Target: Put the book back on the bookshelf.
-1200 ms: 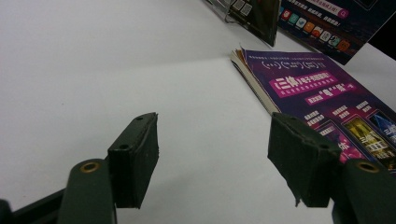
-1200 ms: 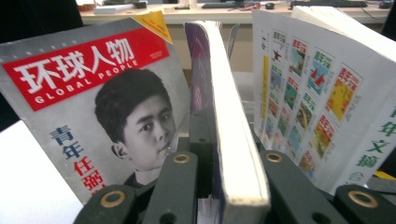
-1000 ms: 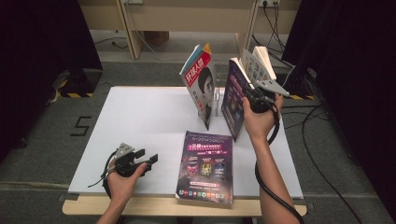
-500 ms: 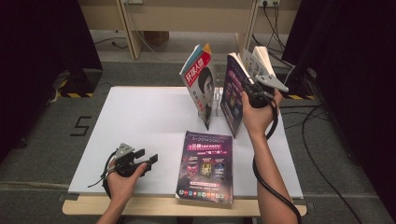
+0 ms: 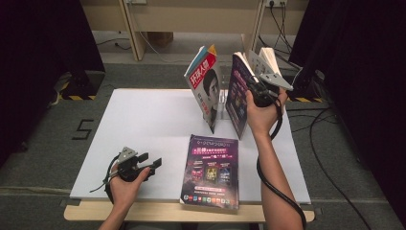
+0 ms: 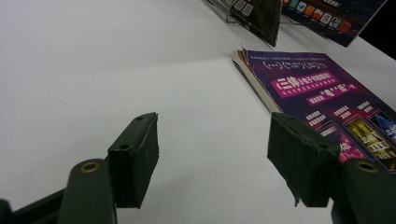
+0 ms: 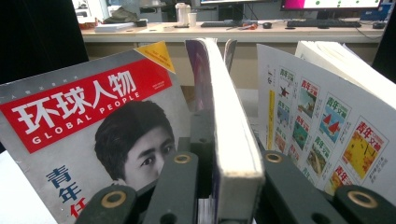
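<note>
My right gripper (image 5: 257, 91) is raised over the table's far right and shut on a thick purple-covered book (image 5: 238, 96), which it holds upright by its edge. In the right gripper view the jaws (image 7: 229, 179) clamp the book's page block (image 7: 233, 140). To its left a red "Global People" magazine (image 5: 205, 84) leans in a wire stand (image 5: 222, 103). A white magazine with small pictures (image 7: 327, 135) stands to the right. A purple magazine (image 5: 210, 170) lies flat at the front edge. My left gripper (image 5: 146, 164) rests low on the table, open with nothing in it (image 6: 217, 158).
The white table (image 5: 143, 120) has bare room across its left and middle. The flat purple magazine (image 6: 327, 93) lies just right of the left gripper's jaws. A cable (image 5: 275, 182) trails down from the right gripper along the forearm. Wooden furniture legs and cables stand beyond the far edge.
The right hand has edged the purple book slightly up and to the left. The left gripper has stayed where it was.
</note>
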The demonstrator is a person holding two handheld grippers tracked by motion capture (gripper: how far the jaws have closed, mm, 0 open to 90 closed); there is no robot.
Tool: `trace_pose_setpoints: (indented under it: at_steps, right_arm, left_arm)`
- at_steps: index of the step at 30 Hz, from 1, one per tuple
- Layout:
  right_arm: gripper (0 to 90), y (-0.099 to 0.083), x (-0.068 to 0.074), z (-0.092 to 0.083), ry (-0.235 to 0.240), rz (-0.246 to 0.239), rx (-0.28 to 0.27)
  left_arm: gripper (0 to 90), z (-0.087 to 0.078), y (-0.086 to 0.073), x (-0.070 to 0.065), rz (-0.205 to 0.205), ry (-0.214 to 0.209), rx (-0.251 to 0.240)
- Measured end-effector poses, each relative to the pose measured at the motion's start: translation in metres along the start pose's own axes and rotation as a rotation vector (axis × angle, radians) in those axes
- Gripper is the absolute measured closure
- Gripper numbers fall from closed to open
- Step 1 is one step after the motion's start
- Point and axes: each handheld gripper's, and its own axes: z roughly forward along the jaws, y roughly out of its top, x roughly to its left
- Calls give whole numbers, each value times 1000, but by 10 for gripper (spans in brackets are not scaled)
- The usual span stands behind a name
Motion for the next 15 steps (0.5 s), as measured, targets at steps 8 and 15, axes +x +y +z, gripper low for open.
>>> trace_pose_setpoints:
  at_steps: [8, 15]
  right_arm:
    - [829, 4, -1, 2, -8, 6, -6]
    - [829, 4, -1, 6, -12, 8, -6]
  left_arm:
    - [331, 0, 0, 0, 0, 2, -2]
    - [331, 0, 0, 1, -1, 3, -2]
